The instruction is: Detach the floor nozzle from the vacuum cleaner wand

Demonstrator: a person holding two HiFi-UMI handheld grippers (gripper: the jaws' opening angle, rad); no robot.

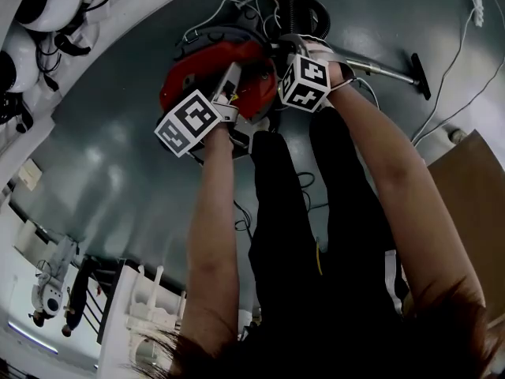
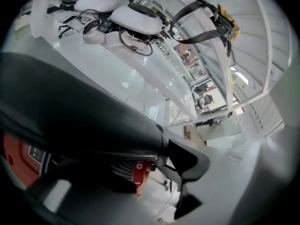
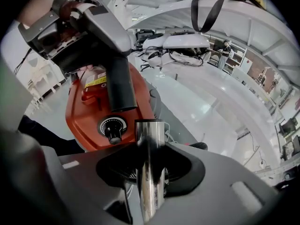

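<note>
A red canister vacuum (image 1: 213, 65) sits on the grey floor ahead of me. Its chrome wand (image 1: 383, 71) runs right to the black floor nozzle (image 1: 421, 76), which sits on the wand's far end. My right gripper (image 1: 296, 50) is shut on the near end of that chrome tube (image 3: 150, 149), whose open mouth shows just past the pads. My left gripper (image 1: 231, 81) is over the canister with the black handle tube (image 2: 70, 107) between its jaws. A gap shows under that tube. The same black tube (image 3: 119, 86) appears in the right gripper view.
The black hose (image 1: 304, 6) coils behind the canister. White cables (image 1: 465, 61) trail over the floor at the right. A brown board (image 1: 473, 180) lies at the right edge. A white curved frame (image 1: 47, 93) borders the left. My legs (image 1: 316, 235) stand below the grippers.
</note>
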